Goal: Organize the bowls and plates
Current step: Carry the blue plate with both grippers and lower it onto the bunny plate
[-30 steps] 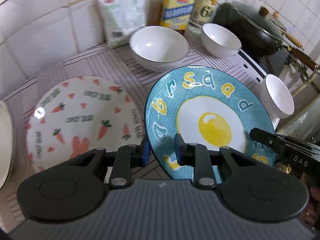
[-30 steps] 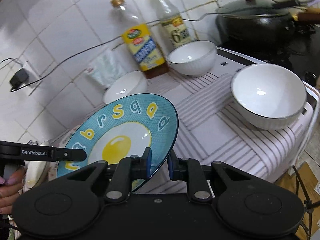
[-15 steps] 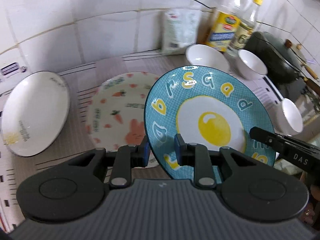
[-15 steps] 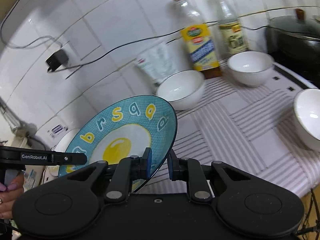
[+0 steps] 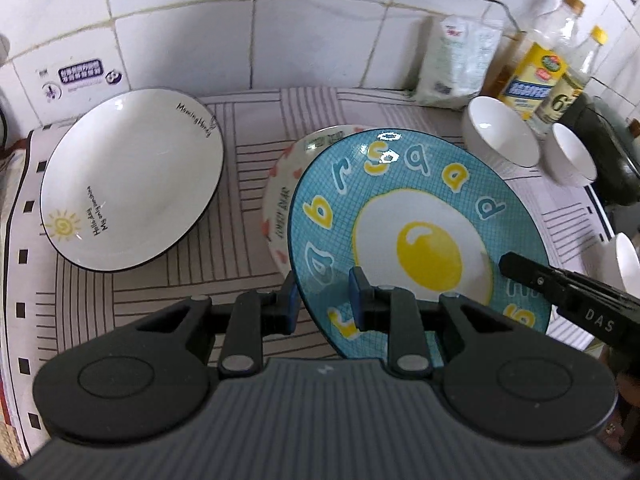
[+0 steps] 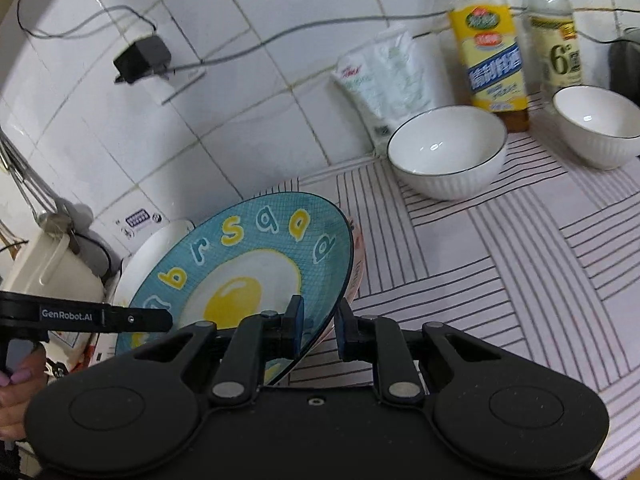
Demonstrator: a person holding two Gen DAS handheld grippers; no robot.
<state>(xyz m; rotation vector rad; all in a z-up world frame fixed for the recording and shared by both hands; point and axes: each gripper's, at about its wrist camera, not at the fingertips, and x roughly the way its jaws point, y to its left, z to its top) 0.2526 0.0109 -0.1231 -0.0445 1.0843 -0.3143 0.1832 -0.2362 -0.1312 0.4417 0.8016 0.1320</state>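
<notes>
Because a wide blue plate [image 5: 416,236] would tip from a single pinch, both grippers clamp its rim: the left gripper [image 5: 322,300] at one side, the right gripper [image 6: 318,326] at the opposite side. Held tilted above the worktop [image 5: 248,184], it hangs over the carrot plate [image 5: 280,200], with the white plate [image 5: 132,176] toward the worktop's left edge and two bowls [image 6: 446,152] by the back edge.

There are three plates [image 5: 132,180] [image 5: 280,200] [image 5: 420,232], three white bowls [image 5: 502,132] [image 5: 574,156] [image 5: 628,264], two bottles [image 6: 494,56] [image 6: 556,40] and one white bag [image 6: 380,76].
</notes>
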